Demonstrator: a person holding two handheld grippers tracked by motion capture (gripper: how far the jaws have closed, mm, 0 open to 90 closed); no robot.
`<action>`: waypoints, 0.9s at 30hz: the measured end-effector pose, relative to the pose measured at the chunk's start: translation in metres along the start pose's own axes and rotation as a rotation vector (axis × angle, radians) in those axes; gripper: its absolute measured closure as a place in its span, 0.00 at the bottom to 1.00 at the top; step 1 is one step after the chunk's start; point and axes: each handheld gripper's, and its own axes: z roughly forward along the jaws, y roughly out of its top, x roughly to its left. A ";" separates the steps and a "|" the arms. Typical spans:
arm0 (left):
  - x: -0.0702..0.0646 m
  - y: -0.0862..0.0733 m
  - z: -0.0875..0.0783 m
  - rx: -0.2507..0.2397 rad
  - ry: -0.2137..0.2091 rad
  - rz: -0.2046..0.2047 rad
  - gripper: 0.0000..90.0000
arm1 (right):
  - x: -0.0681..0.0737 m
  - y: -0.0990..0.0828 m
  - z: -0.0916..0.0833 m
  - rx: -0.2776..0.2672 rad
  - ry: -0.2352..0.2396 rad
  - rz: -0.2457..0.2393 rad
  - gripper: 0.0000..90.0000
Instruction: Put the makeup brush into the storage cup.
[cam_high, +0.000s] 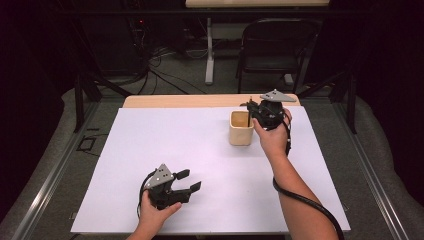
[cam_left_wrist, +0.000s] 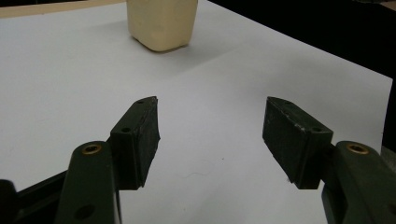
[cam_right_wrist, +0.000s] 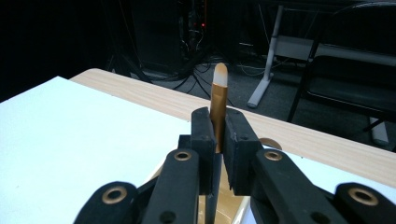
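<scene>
No legible text, label or number anywhere, perhaps for the dimness.

Looks like a lab or recording room: dark curtained walls, white board (cam_high: 165, 165) on a wooden table (cam_high: 175, 101), tangled cables (cam_high: 165, 65) and electronics beyond its far edge, folding chair (cam_high: 275, 45), second table's leg (cam_high: 209, 50).

On your white board (cam_high: 200, 165), the one obstacle is the cream cup (cam_high: 241, 128) at the far right; your right gripper (cam_high: 253, 107) crowds its rim. Between it and your left gripper (cam_high: 188, 180) lies open room.
</scene>
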 end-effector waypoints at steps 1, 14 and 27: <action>0.000 0.000 0.000 0.000 0.000 0.000 0.40 | 0.000 -0.001 0.000 0.000 0.000 0.003 0.93; 0.000 -0.001 0.001 0.000 -0.002 -0.003 0.40 | -0.002 -0.015 0.005 0.017 -0.005 0.010 0.93; 0.000 -0.001 0.002 0.005 -0.001 -0.003 0.40 | -0.001 -0.026 0.009 0.036 -0.002 0.016 0.93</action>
